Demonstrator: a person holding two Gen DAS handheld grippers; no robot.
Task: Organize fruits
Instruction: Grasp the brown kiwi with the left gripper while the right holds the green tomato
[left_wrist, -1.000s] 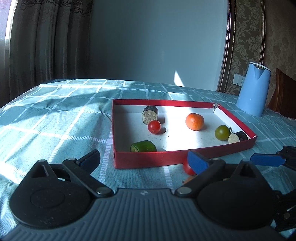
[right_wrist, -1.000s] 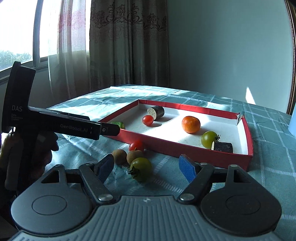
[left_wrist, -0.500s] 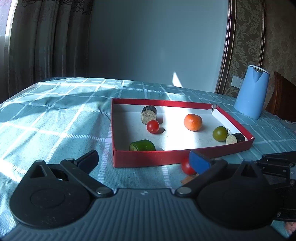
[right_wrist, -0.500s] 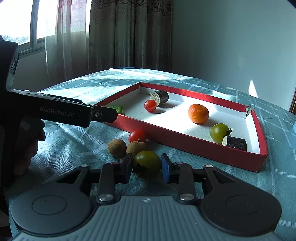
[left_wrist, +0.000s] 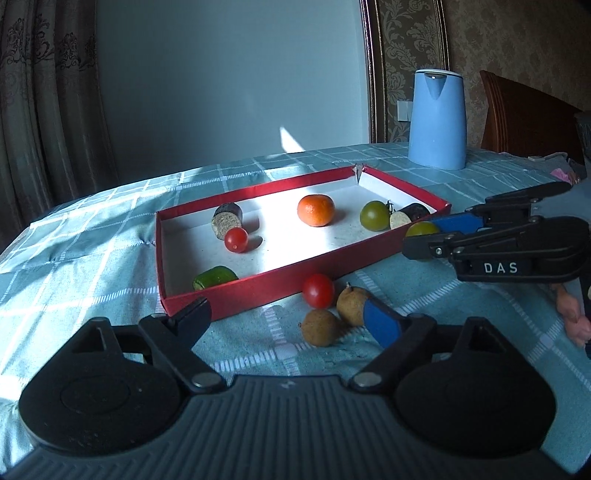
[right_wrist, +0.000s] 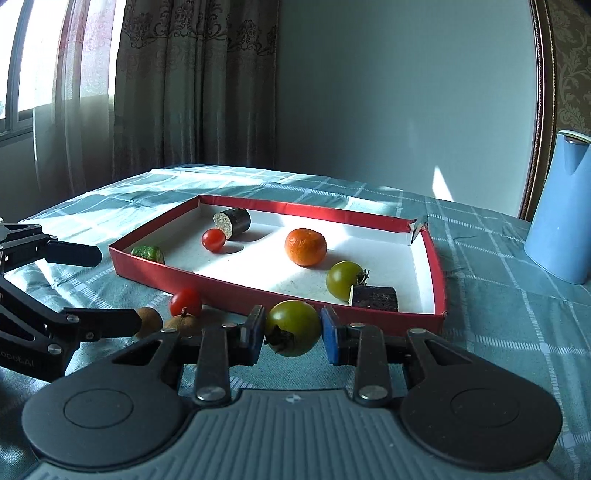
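Note:
My right gripper (right_wrist: 293, 334) is shut on a green tomato (right_wrist: 293, 326) and holds it above the cloth, just before the near wall of the red box (right_wrist: 280, 291); it shows in the left wrist view (left_wrist: 421, 229) too. The box holds an orange (right_wrist: 306, 246), a second green tomato (right_wrist: 344, 279), a red cherry tomato (right_wrist: 213, 239), two dark cut pieces and a green piece (right_wrist: 147, 253). On the cloth lie a red tomato (left_wrist: 318, 290) and two brown fruits (left_wrist: 320, 327). My left gripper (left_wrist: 286, 317) is open and empty, low over the cloth near them.
A blue kettle (left_wrist: 437, 120) stands at the back right of the table. A wooden chair back (left_wrist: 524, 118) is behind it. Curtains and a window are on the left. The table has a teal checked cloth (left_wrist: 92, 251).
My right gripper closed on the green tomato and lifted it off the cloth toward the box. My left gripper swung so the loose fruits now lie in front of it.

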